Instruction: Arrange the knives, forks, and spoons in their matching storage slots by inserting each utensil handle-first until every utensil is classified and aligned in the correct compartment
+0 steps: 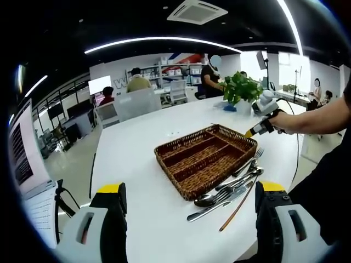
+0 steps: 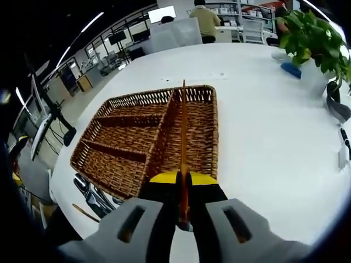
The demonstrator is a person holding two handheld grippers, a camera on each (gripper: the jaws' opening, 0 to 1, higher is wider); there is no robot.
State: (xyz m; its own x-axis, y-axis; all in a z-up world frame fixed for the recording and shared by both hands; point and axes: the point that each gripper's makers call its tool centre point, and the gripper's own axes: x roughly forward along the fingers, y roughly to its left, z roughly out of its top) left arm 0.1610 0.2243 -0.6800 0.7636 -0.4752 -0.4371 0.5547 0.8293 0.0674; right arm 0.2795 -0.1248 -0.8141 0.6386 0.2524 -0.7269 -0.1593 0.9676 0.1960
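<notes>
My right gripper (image 2: 184,183) clamps brown stick (image 2: 184,137) over wicker tray (image 2: 126,142), frame centre; left gripper (image 1: 189,200) open, empty.

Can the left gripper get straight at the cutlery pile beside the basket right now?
Probably yes: the left gripper is open, and the cutlery pile lies uncovered on the table beside the basket.

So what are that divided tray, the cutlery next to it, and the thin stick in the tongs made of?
The tray looks like woven wicker, brown and matte, going by its visible basket weave. The cutlery beside it seems to be polished metal, since it's silvery with bright glints. The stick gripped by the right tongs looks like wood or bamboo, reddish-brown and smooth, though the material is not certain.
</notes>
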